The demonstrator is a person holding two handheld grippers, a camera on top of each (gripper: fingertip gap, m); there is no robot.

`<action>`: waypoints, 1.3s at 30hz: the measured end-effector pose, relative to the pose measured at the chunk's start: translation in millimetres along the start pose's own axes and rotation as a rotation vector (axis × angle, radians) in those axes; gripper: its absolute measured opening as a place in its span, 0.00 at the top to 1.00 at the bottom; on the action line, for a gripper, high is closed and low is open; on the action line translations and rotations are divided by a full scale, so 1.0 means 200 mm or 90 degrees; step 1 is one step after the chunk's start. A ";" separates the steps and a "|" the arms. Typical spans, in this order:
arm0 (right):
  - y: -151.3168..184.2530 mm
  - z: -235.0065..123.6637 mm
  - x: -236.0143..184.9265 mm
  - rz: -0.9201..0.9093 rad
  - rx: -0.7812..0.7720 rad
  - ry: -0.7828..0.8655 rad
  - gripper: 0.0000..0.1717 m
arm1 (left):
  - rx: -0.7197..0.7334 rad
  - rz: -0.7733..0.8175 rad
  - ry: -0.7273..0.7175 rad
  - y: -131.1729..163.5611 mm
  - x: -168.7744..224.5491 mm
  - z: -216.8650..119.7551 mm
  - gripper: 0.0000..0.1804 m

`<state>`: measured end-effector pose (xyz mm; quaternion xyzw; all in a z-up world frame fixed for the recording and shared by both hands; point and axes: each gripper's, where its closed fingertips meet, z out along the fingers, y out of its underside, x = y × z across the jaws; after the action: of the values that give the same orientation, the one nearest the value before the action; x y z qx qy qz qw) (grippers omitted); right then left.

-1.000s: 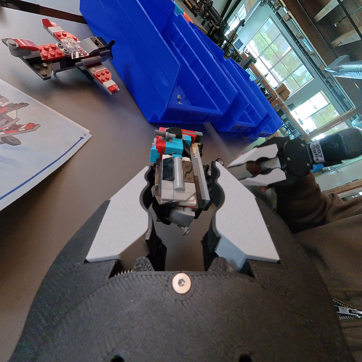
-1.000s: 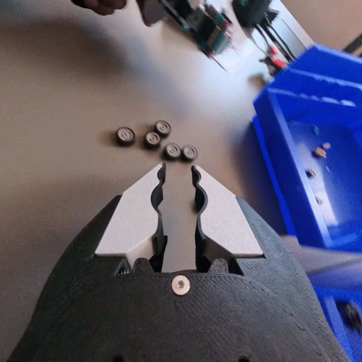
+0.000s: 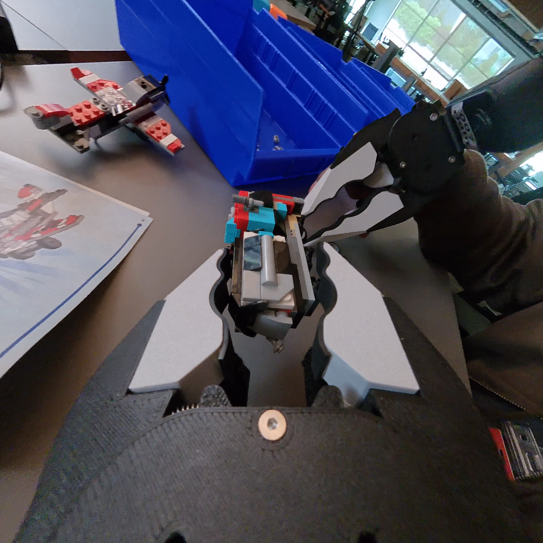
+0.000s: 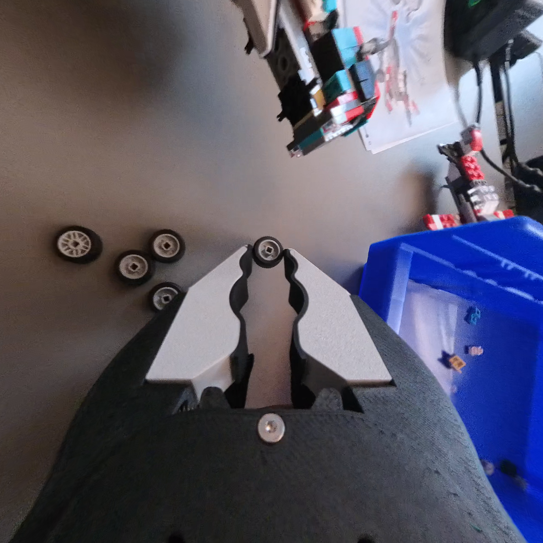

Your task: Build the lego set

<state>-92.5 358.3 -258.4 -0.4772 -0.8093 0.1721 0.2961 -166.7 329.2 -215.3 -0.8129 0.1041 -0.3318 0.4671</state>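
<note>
Dark table point(image 4: 147, 117) w/ blue bins point(image 4: 470, 293) on right. Right gripper point(image 4: 268, 256) now pinches a small black wheel point(image 4: 268, 255); a sec ago it held nothing. Left gripper point(image 3: 271, 264) clamps the brick car point(image 3: 270, 273).

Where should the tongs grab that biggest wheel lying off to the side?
Probably across its black tyre, from above. The big wheel lies flat on the table, hub up, apart from the smaller wheels, so both sides of the rim are free. The right tongs already pinch a small wheel just this way, one pad on each side of the tyre.
</note>
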 end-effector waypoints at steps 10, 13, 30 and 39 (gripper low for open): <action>-0.12 -0.03 -0.01 0.008 0.097 0.004 0.82 | -0.001 -0.052 -0.012 0.02 -0.07 -0.02 0.66; -0.07 -0.02 -0.02 0.066 0.088 -0.018 0.82 | -0.006 -0.057 -0.011 0.03 -0.08 -0.01 0.66; -0.09 -0.04 0.02 0.067 0.122 0.008 0.87 | -0.023 -0.055 0.010 0.05 -0.06 0.02 0.66; -0.09 -0.03 0.03 0.069 0.125 0.015 0.87 | -0.020 -0.059 0.000 0.05 -0.07 0.00 0.66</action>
<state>-101.9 354.7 -242.4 -0.4909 -0.7582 0.2603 0.3413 -176.0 331.9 -229.7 -0.8243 0.0712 -0.3512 0.4383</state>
